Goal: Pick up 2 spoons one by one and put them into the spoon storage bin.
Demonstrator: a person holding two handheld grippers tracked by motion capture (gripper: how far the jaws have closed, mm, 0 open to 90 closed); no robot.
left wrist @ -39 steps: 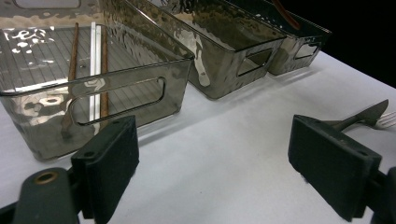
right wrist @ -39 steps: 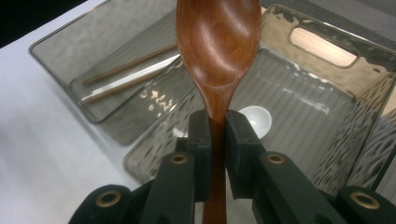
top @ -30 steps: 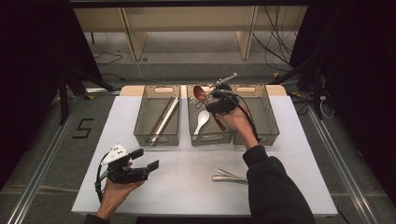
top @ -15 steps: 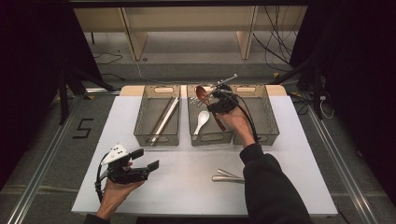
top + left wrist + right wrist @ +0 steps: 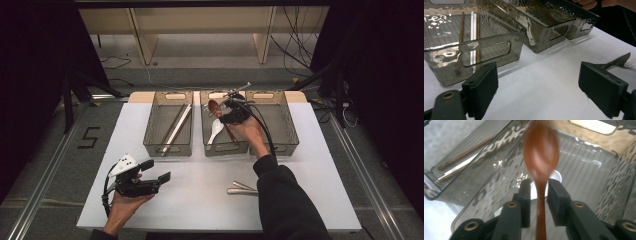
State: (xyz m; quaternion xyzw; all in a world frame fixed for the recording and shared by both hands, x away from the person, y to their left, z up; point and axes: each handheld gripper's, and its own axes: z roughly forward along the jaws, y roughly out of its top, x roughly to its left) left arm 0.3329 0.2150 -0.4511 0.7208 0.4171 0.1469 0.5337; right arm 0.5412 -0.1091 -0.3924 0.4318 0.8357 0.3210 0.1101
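On the tabletop (image 5: 200, 200), the middle bin (image 5: 223, 145) holds a white spoon (image 5: 215, 130). Above it the right claw (image 5: 537, 192) has just been opening; the brown spoon (image 5: 541, 160) sits loose between its jaws and could drop crooked across the rim. The left claw (image 5: 537, 87) rests spread, empty.

The brown wooden spoon (image 5: 541, 157) has an oval bowl and a slim handle. It hangs over the middle bin (image 5: 205, 131), one of three clear smoky bins along the counter's far edge, bowl toward the far edge and handle running back between the right claw's (image 5: 538, 195) pads, with small gaps either side. Its bowl is blurred. A white spoon (image 5: 215, 130) lies beneath it in that bin.
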